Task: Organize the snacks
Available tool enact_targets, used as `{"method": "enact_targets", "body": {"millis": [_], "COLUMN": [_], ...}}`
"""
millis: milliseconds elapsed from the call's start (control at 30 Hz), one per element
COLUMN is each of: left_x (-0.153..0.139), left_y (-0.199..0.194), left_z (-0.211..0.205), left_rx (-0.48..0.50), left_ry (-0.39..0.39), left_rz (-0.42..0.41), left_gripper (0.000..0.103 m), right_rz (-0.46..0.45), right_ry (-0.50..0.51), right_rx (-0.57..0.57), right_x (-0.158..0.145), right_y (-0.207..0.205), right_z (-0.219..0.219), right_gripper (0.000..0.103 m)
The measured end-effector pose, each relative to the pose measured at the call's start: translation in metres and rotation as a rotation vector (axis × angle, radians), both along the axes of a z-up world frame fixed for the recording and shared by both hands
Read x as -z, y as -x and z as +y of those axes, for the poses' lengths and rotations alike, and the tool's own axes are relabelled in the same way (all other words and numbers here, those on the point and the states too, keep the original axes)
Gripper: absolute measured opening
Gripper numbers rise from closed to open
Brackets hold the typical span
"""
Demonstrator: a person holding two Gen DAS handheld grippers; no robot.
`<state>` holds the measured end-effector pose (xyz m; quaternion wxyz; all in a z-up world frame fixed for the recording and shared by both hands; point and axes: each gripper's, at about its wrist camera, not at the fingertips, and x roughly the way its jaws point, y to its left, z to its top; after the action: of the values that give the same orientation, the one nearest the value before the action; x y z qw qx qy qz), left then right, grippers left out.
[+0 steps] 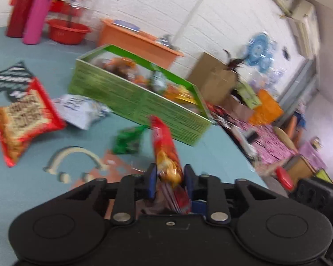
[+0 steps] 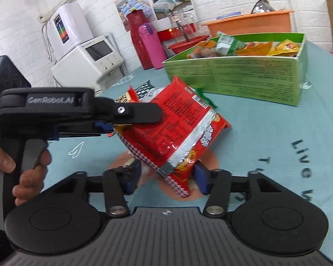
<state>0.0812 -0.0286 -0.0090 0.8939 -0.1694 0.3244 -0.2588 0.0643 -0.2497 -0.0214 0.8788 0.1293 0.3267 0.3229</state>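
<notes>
Right wrist view: the left gripper (image 2: 131, 119) grasps a red noodle packet (image 2: 177, 128) from the side, its lower corner between the right gripper (image 2: 166, 177) pads, contact unclear. Beyond both sits the green box (image 2: 244, 77) of snacks. Left wrist view is motion-blurred.

We see white brick walls (image 2: 15, 11), a white machine (image 2: 88, 55), an orange desk (image 1: 135, 37) and a cardboard box (image 1: 213, 75).

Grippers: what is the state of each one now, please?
Left gripper: closed on the red noodle packet.
Right gripper: around the packet's lower corner; contact cannot be told.
</notes>
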Motion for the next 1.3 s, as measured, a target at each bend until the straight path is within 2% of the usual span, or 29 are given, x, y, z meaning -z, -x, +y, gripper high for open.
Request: {"method": "enact_targets", "body": {"millis": [100, 167, 233, 267, 300, 433, 500, 567, 667, 800, 867, 1000, 1033, 1067, 1133, 1200, 1300], "left_x": [0.002, 0.007, 0.014, 0.017, 0.018, 0.020, 0.022, 0.027, 0.033, 0.032, 0.030, 0.033, 0.035, 0.037, 0.036, 0.036, 0.033], "left_y": [0.002, -0.001, -0.005, -0.008, -0.010, -0.012, -0.014, -0.017, -0.021, -0.022, -0.025, -0.027, -0.028, -0.027, -0.027, -0.032, -0.040], "left_z": [-0.021, -0.033, -0.033, -0.031, -0.029, -0.022, -0.016, -0.006, 0.013, 0.024, 0.021, 0.006, 0.002, 0.000, -0.002, 0.001, -0.002], "left_rx": [0.079, 0.082, 0.066, 0.061, 0.054, 0.004, -0.021, -0.069, -0.150, -0.184, -0.164, -0.061, -0.013, 0.017, 0.000, -0.034, -0.042], "left_ry": [0.000, -0.012, 0.003, 0.021, 0.033, 0.033, 0.037, 0.041, 0.067, 0.076, 0.066, 0.034, 0.036, 0.044, 0.029, 0.040, 0.044], "left_rz": [0.005, 0.017, 0.040, 0.055, 0.068, 0.064, 0.068, 0.083, 0.122, 0.103, 0.093, 0.099, 0.112, 0.126, 0.116, 0.113, 0.116], "left_gripper": [0.050, 0.063, 0.086, 0.092, 0.103, 0.103, 0.103, 0.103, 0.103, 0.103, 0.103, 0.102, 0.086, 0.084, 0.089, 0.103, 0.103], "right_rz": [-0.029, -0.062, -0.092, -0.097, -0.091, -0.041, -0.037, -0.048, -0.049, -0.028, -0.015, -0.004, -0.004, -0.005, -0.005, -0.008, -0.016], "right_ry": [0.003, 0.027, 0.087, 0.111, 0.126, 0.106, 0.084, 0.086, 0.088, 0.088, 0.083, 0.073, 0.077, 0.080, 0.083, 0.092, 0.096], "right_rx": [0.045, 0.073, 0.117, 0.137, 0.154, 0.182, 0.179, 0.168, 0.153, 0.162, 0.166, 0.155, 0.154, 0.154, 0.157, 0.165, 0.175], "right_x": [-0.008, -0.012, -0.013, -0.012, -0.009, 0.001, 0.002, 0.001, 0.002, 0.005, 0.007, 0.009, 0.009, 0.009, 0.008, 0.008, 0.008], "right_y": [0.007, 0.014, 0.020, 0.021, 0.021, 0.014, 0.012, 0.011, 0.012, 0.008, 0.004, 0.003, 0.003, 0.004, 0.003, 0.001, -0.005], "right_z": [-0.023, -0.035, -0.043, -0.047, -0.051, -0.058, -0.057, -0.052, -0.050, -0.049, -0.047, -0.044, -0.043, -0.043, -0.043, -0.043, -0.043], "right_gripper": [0.065, 0.066, 0.068, 0.069, 0.072, 0.081, 0.097, 0.102, 0.103, 0.103, 0.103, 0.103, 0.103, 0.103, 0.103, 0.103, 0.103]}}
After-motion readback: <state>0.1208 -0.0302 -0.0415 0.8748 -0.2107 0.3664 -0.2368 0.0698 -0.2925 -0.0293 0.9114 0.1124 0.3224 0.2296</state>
